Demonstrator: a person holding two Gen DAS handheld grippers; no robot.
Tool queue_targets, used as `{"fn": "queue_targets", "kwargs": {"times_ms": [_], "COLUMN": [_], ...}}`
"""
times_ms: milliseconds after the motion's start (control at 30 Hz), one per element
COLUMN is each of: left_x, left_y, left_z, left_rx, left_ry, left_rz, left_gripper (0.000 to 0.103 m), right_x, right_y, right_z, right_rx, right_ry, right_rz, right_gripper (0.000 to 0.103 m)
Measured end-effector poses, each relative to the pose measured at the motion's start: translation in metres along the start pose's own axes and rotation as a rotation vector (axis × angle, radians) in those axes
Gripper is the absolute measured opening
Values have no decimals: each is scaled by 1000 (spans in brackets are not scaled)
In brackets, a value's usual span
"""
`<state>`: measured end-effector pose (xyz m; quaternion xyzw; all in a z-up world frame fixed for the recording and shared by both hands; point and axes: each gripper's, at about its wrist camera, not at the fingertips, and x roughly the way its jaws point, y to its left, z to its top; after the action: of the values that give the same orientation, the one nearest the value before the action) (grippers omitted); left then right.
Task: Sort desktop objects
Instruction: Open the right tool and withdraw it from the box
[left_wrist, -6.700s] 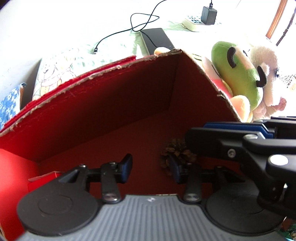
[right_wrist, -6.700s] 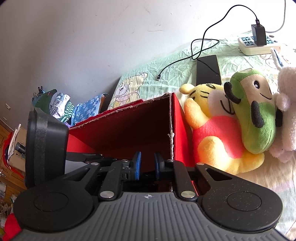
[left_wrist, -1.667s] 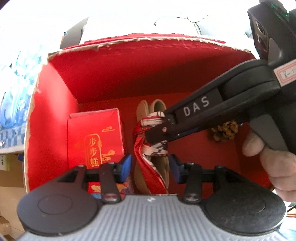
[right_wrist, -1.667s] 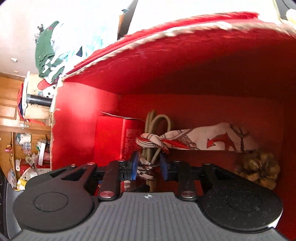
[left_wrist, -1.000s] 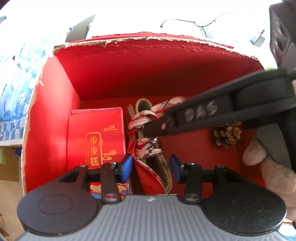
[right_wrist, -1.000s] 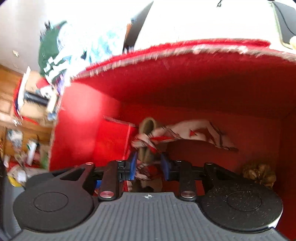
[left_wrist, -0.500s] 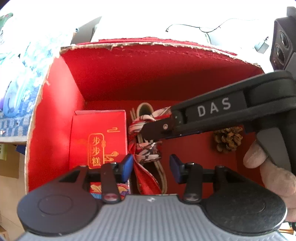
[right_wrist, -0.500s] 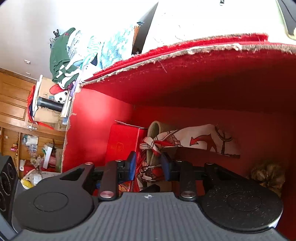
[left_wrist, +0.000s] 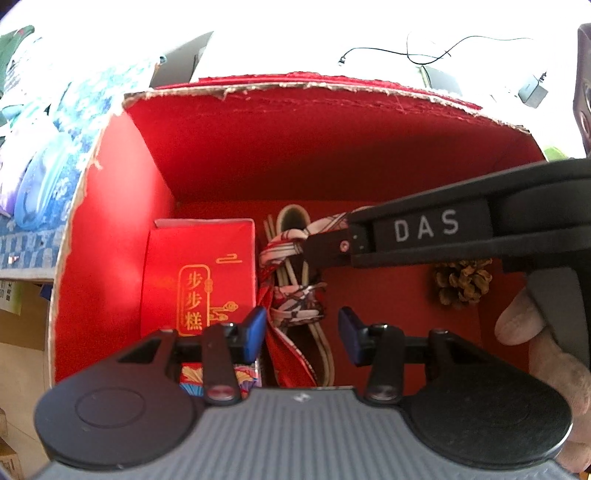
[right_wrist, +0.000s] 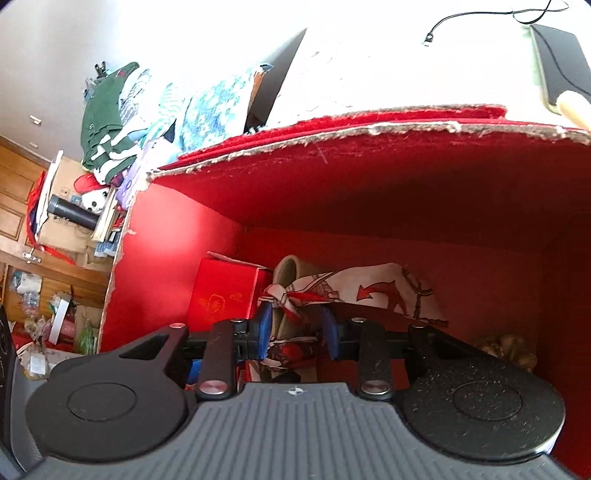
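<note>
Holding one scarf (right_wrist: 384, 291), one pinecone (left_wrist: 461, 282) (right side): red box (left_wrist: 110, 229).

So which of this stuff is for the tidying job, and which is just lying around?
For the job:
- big red box
- small red gift box
- patterned scarf tied round a beige cord bundle
- pine cone
- right gripper, around the scarf
- left gripper, open

Just lying about:
- pile of clothes
- black cable
- charger plug
</note>
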<state>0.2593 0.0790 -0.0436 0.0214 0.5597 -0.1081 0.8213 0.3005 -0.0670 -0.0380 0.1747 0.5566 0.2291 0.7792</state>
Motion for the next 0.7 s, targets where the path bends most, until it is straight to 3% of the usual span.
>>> {"fn": "queue_targets", "kwargs": {"times_ms": [467,700], "left_x": [-1,-3], "left_y": [-7,-10], "left_z": [-3,-5], "left_rx": [24,49], "left_ry": [-4,-13], "left_rz": [21,31], "left_gripper": [47,47], "right_x": [4,6], "right_y": [7,7], "right_z": [-1,0], "right_rx": [-17,-23], "right_ry": [-2,0], "right_rz": [-46,-20], "right_gripper": [33,33]}}
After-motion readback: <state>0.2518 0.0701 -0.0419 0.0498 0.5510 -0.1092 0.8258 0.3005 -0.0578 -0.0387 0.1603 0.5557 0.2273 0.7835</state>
